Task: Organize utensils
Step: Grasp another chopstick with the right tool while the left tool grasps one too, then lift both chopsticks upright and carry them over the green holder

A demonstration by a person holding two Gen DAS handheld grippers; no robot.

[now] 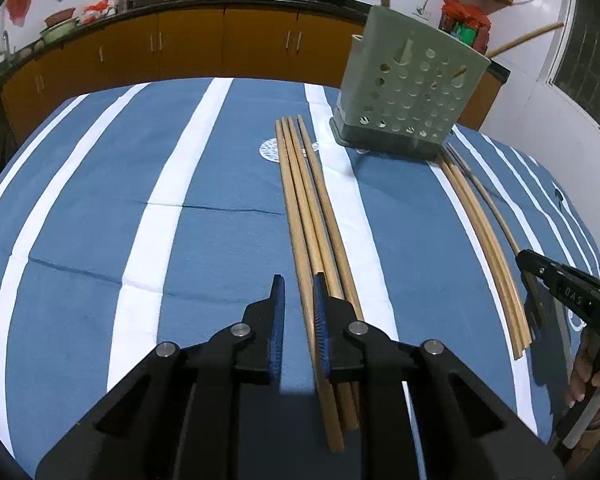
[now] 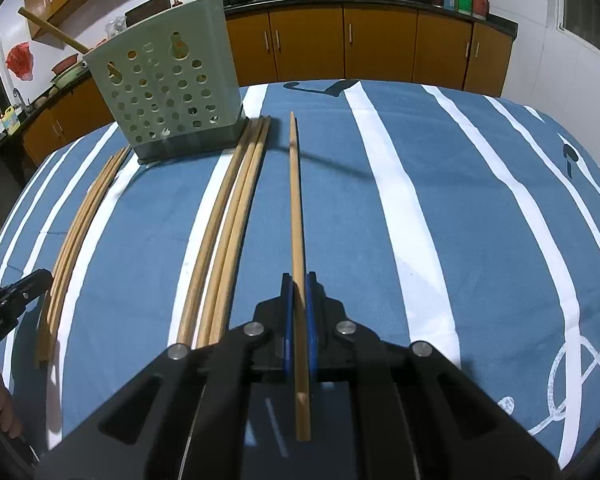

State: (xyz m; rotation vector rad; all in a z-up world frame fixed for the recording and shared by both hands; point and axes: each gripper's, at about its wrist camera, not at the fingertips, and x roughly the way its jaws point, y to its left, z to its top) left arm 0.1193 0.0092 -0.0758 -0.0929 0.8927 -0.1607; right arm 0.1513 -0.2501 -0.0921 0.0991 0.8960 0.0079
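Note:
A green perforated utensil holder stands on the striped cloth; it also shows in the right wrist view. A bundle of wooden chopsticks lies in front of my left gripper, which is open and empty just left of the bundle. A second bundle lies right of the holder; it shows in the right view. My right gripper is shut on a single chopstick, held above the cloth and pointing away. The right gripper shows at the left view's edge.
The table carries a blue cloth with white stripes. Orange kitchen cabinets with pans on the counter run behind it. More chopsticks stick out of the holder. The left gripper's tip shows at the right view's left edge.

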